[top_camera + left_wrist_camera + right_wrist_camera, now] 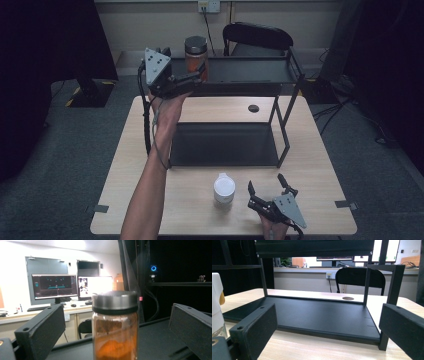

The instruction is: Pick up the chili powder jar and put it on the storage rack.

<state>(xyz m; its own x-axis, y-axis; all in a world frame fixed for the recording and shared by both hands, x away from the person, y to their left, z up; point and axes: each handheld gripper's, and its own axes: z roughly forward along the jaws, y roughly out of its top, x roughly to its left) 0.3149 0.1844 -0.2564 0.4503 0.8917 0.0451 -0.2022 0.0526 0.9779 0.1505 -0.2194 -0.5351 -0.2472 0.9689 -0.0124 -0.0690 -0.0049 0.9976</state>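
The left gripper (192, 75) is hovering at the left end of the rack's (287, 107) top shelf, its jaws standing wide apart on either side of the amber jar (195, 56) (steel lid on, upright) without pressing it. The jar (115, 325) is standing on that shelf near its left edge. Lower down, a white bottle (224, 188) is sitting near the table's (125, 165) front edge, ahead of the rack's bottom shelf. Just beside the bottle, at the front edge, the right gripper (267, 186) is resting with its jaws apart, holding nothing.
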